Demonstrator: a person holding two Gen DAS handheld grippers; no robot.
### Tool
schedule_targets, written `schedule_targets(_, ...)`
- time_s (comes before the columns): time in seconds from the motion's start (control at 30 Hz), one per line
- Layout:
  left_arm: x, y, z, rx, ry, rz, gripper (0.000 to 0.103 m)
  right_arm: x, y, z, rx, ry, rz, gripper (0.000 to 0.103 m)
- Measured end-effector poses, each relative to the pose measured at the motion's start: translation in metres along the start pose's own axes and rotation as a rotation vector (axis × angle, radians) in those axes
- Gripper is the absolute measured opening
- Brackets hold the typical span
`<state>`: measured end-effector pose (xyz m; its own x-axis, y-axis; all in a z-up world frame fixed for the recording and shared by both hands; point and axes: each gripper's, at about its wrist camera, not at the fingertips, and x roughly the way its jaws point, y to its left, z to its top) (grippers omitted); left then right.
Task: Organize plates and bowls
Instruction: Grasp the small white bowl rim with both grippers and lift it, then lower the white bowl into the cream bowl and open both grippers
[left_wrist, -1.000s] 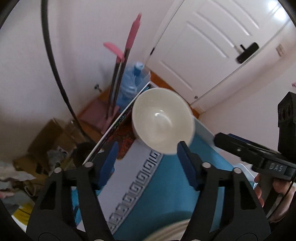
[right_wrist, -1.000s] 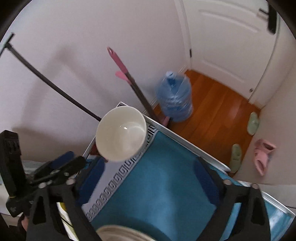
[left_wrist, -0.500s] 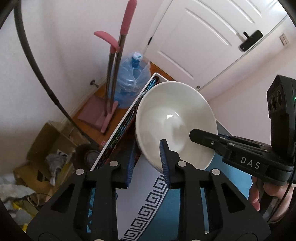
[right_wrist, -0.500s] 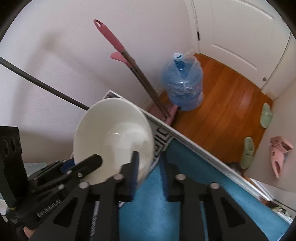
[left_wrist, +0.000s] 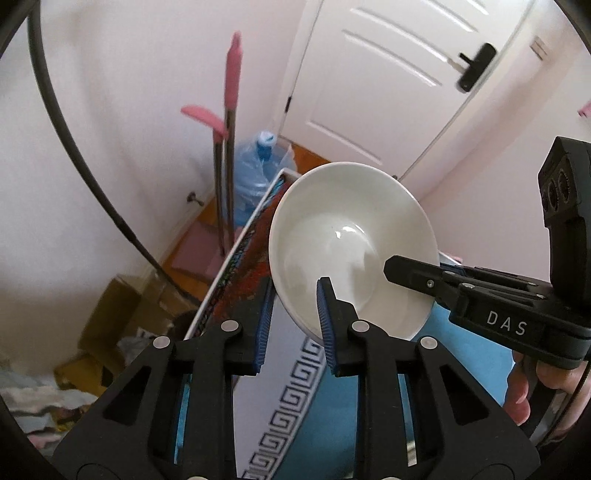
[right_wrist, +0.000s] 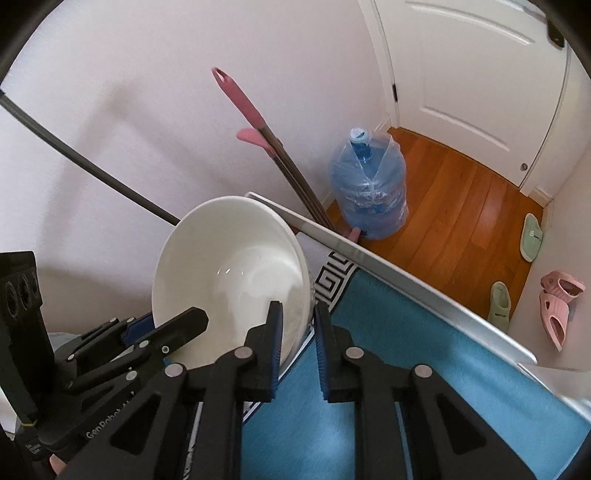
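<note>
A white bowl (left_wrist: 351, 247) is held in the air above the blue cloth (left_wrist: 458, 362), tilted with its inside toward me. My left gripper (left_wrist: 295, 325) is shut on the bowl's near rim. My right gripper (right_wrist: 299, 332) is shut on the opposite rim of the same bowl (right_wrist: 229, 277). In the left wrist view the right gripper comes in from the right. In the right wrist view the left gripper comes in from the lower left.
The table carries the blue cloth (right_wrist: 406, 369) with a white key-pattern border (left_wrist: 291, 402). Its white far edge (right_wrist: 369, 258) runs diagonally. Beyond stand pink-handled mop poles (right_wrist: 258, 122), a water jug (right_wrist: 369, 192), slippers (right_wrist: 554, 306) and a white door (left_wrist: 388, 81).
Both grippers went from open around the bowl to shut on its rim. The bowl has since risen a little and tilted.
</note>
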<state>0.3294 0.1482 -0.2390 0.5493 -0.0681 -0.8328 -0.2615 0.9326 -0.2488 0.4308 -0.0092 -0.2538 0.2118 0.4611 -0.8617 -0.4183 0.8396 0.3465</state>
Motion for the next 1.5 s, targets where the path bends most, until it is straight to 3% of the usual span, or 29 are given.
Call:
schedule_targets(0.37, -0.103, -0.083, -0.043, 0.109, -0.092, -0.059, 0.021, -0.120, -0.006, -0.066, 0.051, -0.157, -0.022, 0.015)
schedule_targets(0.57, -0.153, -0.145, -0.089, 0.173, -0.122, -0.124, 0.021, -0.196, -0.018, -0.128, 0.092, -0.238, -0.065, 0.016)
schedule_targets(0.77, -0.178, -0.215, -0.138, 0.264, -0.097, -0.200, 0.021, -0.258, -0.044, -0.192, 0.161, -0.301, -0.124, 0.015)
schedule_targets(1.0, -0.176, -0.290, -0.190, 0.371, -0.016, -0.302, 0.021, -0.316, -0.085, -0.275, 0.291, -0.342, -0.206, 0.015)
schedule_targets(1.17, -0.157, -0.329, -0.221, 0.451, 0.077, -0.336, 0.021, -0.330, -0.114, -0.321, 0.401, -0.336, -0.261, 0.016)
schedule_targets(1.5, -0.097, -0.352, -0.259, 0.562, 0.254, -0.276, 0.021, -0.302, -0.166, -0.375, 0.559, -0.250, -0.276, 0.015)
